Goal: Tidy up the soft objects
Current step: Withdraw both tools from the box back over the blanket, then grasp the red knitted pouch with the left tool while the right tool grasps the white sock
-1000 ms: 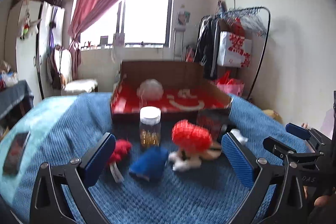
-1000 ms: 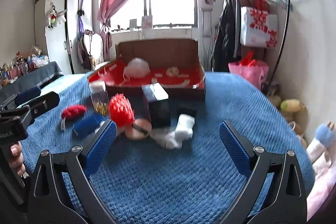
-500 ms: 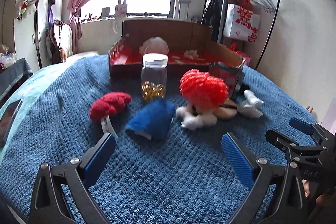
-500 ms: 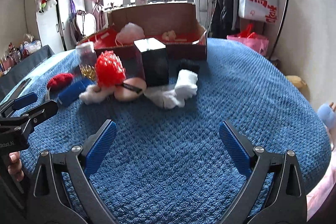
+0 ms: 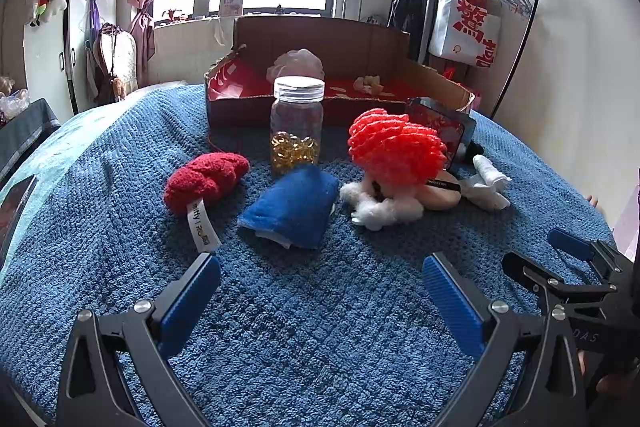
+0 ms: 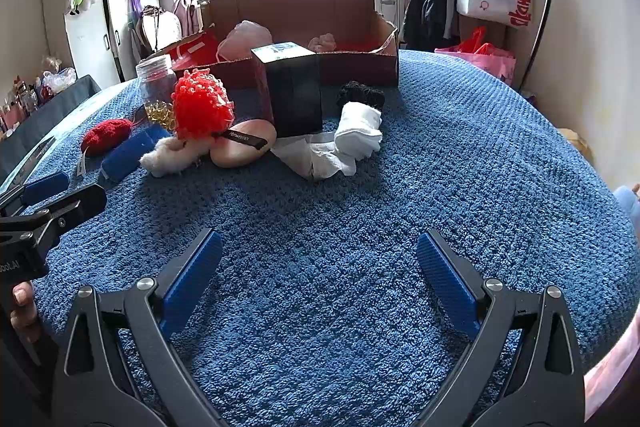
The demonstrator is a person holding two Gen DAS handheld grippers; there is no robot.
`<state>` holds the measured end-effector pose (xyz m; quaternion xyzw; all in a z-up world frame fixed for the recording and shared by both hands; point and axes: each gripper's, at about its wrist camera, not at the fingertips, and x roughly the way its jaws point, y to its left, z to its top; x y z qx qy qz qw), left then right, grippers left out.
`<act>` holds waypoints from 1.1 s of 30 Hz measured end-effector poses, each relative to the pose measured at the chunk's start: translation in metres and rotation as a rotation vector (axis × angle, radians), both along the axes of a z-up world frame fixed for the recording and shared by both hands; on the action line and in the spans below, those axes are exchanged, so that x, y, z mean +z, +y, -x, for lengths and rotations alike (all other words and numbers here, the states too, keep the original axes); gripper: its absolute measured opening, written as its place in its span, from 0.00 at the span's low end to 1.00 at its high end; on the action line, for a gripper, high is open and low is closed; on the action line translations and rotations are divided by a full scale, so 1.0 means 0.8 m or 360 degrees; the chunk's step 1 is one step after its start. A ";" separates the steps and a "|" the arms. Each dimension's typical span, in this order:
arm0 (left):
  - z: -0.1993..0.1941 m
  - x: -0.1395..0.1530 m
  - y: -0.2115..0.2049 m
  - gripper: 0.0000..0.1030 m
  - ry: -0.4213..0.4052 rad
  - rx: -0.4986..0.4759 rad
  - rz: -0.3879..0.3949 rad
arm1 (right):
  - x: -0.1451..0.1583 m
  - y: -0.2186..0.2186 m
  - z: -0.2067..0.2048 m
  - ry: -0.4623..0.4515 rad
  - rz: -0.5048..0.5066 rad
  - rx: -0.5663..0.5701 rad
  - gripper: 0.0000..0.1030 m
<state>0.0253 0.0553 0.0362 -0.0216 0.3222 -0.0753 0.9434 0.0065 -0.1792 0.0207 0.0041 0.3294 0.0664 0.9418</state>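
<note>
Soft things lie in a row on the blue blanket (image 5: 320, 327): a red fuzzy piece with a white tag (image 5: 206, 181), a folded blue cloth (image 5: 294, 207), a bright red puff (image 5: 396, 147) over white fluff (image 5: 384, 209), a beige powder puff (image 6: 242, 143), rolled white socks (image 6: 358, 131) and a black scrunchie (image 6: 360, 93). Behind them stands a cardboard box with a red lining (image 5: 360, 67) that holds a pale pink puff (image 5: 296, 63). My left gripper (image 5: 320, 291) is open, short of the blue cloth. My right gripper (image 6: 318, 267) is open over bare blanket, short of the socks.
A clear jar of yellow capsules (image 5: 297, 125) and a black carton (image 6: 294, 91) stand among the soft things. A clothes rack with a white and red bag (image 5: 466, 23) is at the back right, a white wardrobe (image 6: 96, 11) at the left. The other gripper shows at the right edge (image 5: 576, 279).
Both grippers have moved forward and lower toward the row of objects, which now looks nearer and larger. Both stay open and nothing on the blanket has moved.
</note>
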 end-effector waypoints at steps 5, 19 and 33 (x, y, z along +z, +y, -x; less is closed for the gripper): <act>-0.006 0.002 0.005 1.00 0.0044 -0.0010 0.0006 | 0.002 0.000 -0.006 0.0015 0.0009 -0.0001 0.97; -0.062 0.025 0.059 1.00 0.0117 0.0079 -0.0033 | 0.024 -0.030 -0.062 0.0145 -0.0108 -0.0038 0.97; -0.125 0.011 0.099 0.72 0.0326 0.0000 0.0059 | 0.024 -0.053 -0.138 0.0315 -0.0240 -0.0064 0.69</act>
